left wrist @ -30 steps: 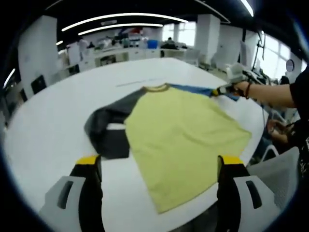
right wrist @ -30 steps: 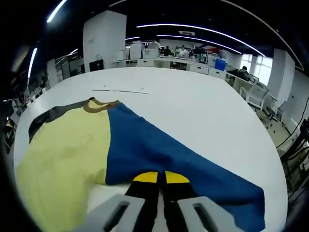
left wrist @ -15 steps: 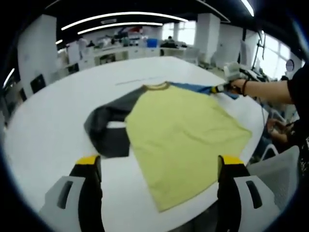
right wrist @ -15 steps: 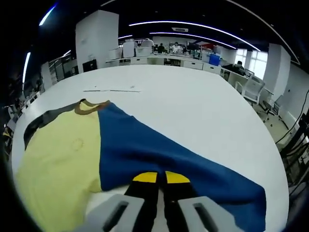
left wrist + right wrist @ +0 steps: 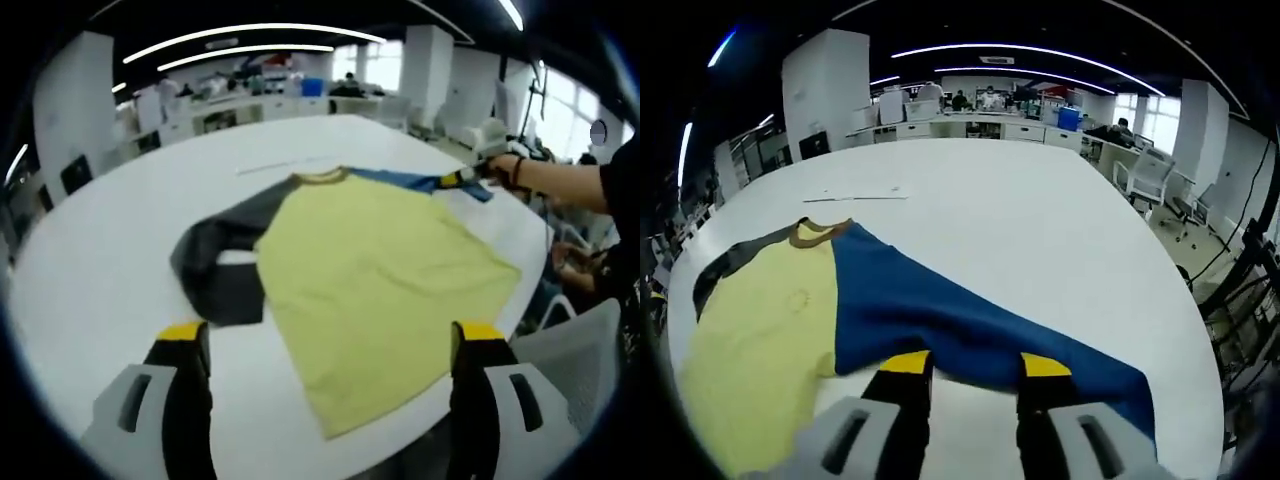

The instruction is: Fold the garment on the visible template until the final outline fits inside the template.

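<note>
Yellow cloth covered the middle of the white worktop (image 5: 90, 260): the shirt (image 5: 370, 270) lay flat, its dark grey sleeve (image 5: 215, 265) bunched toward the left of the left gripper view and its blue sleeve (image 5: 960, 320) stretched toward the upper right. No template outline could be made out under it; a thin line of tape or paper (image 5: 855, 196) lay beyond the collar.

By my reckoning the job sat at the sleeve stage, with nothing folded inward yet. In the right gripper view the right hand-held gripper (image 5: 965, 365) had its jaws apart, the blue sleeve lying across and just beyond the tips, so it looked let go rather than pinched. The next move would call for taking that sleeve and carrying it in over the yellow body, then the same for the grey one.

Over at the right of the left gripper view, the person's hand (image 5: 510, 168) reached out level above the sleeve end. The left hand-held gripper (image 5: 325, 345) hung back over the near edge, jaws wide apart, holding nothing.
</note>
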Available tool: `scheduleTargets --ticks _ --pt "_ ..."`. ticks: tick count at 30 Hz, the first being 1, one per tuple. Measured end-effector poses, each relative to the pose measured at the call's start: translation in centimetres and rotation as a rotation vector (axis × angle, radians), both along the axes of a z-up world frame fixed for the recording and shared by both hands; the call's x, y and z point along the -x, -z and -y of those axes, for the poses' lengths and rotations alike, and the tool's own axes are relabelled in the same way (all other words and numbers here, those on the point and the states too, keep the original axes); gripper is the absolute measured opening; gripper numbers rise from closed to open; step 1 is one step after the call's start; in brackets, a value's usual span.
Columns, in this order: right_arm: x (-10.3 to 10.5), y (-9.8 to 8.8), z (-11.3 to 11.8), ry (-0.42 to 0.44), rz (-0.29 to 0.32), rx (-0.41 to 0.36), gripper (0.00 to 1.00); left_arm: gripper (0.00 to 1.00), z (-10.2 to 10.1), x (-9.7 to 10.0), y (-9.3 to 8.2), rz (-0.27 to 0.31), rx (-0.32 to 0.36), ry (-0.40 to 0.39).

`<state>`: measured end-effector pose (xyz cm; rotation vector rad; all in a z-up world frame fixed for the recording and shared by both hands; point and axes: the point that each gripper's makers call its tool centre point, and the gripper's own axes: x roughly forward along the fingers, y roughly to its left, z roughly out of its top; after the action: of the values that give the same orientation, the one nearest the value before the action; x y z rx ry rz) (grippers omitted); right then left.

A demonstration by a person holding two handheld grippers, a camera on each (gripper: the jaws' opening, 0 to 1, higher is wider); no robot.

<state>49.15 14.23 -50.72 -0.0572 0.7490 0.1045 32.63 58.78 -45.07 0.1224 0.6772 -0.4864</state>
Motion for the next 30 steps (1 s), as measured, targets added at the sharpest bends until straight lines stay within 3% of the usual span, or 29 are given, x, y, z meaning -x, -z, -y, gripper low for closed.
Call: scheduleTargets --ticks 9,14,22,23,24,30 --pt "2.9 0.5 3.1 0.080 -0.032 0.006 0.34 0.97 0.2 0.0 -0.2 0.007 0.002 0.011" --pt "4.2 1.2 4.1 0.101 -0.056 0.022 0.32 0.98 0.1 0.1 -0.5 0.014 0.002 0.015" --pt "5.8 2.6 4.8 0.151 -0.094 0.020 0.18 0.96 -0.1 0.3 -0.5 0.010 -0.001 0.005" --pt "5.3 2.1 4.9 0.172 -0.050 0.008 0.17 0.96 -0.1 0.4 -0.6 0.010 -0.002 0.005" --pt "5.8 2.2 5.0 0.163 -0.077 0.013 0.15 0.96 -0.1 0.4 -0.6 0.010 -0.002 0.004" --pt "6.3 2.3 6.1 0.195 -0.084 0.015 0.00 0.95 -0.1 0.4 -0.5 0.009 -0.004 0.001"
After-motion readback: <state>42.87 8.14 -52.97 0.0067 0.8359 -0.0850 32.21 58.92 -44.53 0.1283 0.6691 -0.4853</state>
